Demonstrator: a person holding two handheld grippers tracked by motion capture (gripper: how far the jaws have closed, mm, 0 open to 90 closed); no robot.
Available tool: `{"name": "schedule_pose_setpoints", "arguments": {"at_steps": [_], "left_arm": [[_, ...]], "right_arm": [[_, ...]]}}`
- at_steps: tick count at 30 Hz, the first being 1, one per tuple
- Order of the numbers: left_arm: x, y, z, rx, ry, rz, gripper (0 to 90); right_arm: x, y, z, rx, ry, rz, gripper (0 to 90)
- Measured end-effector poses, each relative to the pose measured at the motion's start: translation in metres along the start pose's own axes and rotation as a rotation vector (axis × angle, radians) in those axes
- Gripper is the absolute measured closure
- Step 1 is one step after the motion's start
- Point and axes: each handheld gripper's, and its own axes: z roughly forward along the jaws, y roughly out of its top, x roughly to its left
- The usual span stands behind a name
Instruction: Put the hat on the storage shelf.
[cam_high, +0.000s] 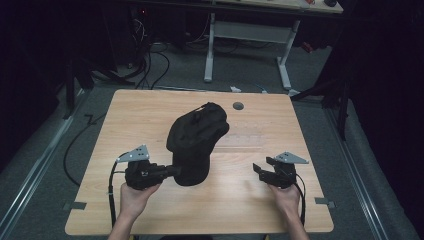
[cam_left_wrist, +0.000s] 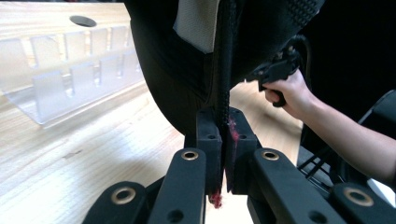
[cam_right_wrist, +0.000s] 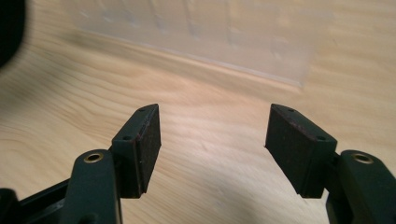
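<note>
The work in hand concerns a black cap (cam_high: 196, 142) that stands near the middle of the tabletop (cam_high: 150, 210), raised on its near edge with the crown leaning toward twelve o'clock. The left tongs (cam_high: 172, 171) come in from nine o'clock at the cap's lower rim. In the left gripper view their two pads are pressed tight together on a black strap or edge band (cam_left_wrist: 223, 93) of the cap, with a pale inner lining (cam_left_wrist: 198, 23) showing above the pinch, so the grip on the cap looks secure.

The right tongs (cam_high: 261, 169) rest well apart from the cap, toward four o'clock of it, low over the wood. In the right gripper view their jaws stand wide apart with nothing between them, only bare wood grain beneath.

A clear plastic rack (cam_high: 241, 140) with slots lies just beyond the cap toward two o'clock, and a small dark round grommet (cam_high: 238, 106) sits in the tabletop near the far edge.

As a judgement: the first step, taking hold of the cap with one hand, looks done. What is left seems to be bringing the free right tongs to the cap's other side and then shaping or placing it, perhaps toward the rack, though the pictures do not settle that.
</note>
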Motion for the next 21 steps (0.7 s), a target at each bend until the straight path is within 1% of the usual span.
{"name": "schedule_pose_setpoints", "arguments": {"at_steps": [1,2,3,4,6,9,12,13,14,18,21], "left_arm": [[0.000,0.000,-0.001,-0.003,0.006,0.000,86.5],[0.000,0.000,-0.002,-0.008,0.019,0.002,86.5],[0.000,0.000,-0.002,-0.008,0.019,0.002,86.5],[0.000,0.000,-0.003,-0.012,0.026,0.003,86.5],[0.001,0.001,-0.004,-0.022,0.034,0.000,86.5],[0.004,0.001,-0.006,-0.035,0.050,-0.003,86.5],[0.006,0.002,-0.007,-0.044,0.067,-0.006,86.5],[0.006,0.003,-0.008,-0.047,0.073,-0.003,86.5],[0.006,0.004,-0.009,-0.054,0.079,-0.002,86.5],[0.008,0.006,-0.015,-0.088,0.105,0.001,86.5],[0.011,0.009,-0.020,-0.110,0.137,0.001,86.5]], "right_arm": [[-0.001,-0.003,0.002,0.013,-0.020,0.006,35.7],[-0.003,-0.007,0.006,0.038,-0.052,0.018,35.7],[-0.005,-0.009,0.008,0.047,-0.066,0.012,35.7],[-0.005,-0.009,0.008,0.047,-0.066,0.012,35.7],[-0.005,-0.012,0.011,0.064,-0.093,0.018,35.7],[-0.005,-0.015,0.016,0.087,-0.127,0.014,35.6],[-0.005,-0.019,0.021,0.113,-0.150,0.010,33.7],[-0.006,-0.020,0.022,0.113,-0.149,0.014,33.3],[-0.006,-0.020,0.022,0.115,-0.160,0.022,32.3],[-0.006,-0.020,0.022,0.116,-0.166,0.024,31.9],[-0.005,-0.020,0.022,0.115,-0.166,0.025,31.9]]}}
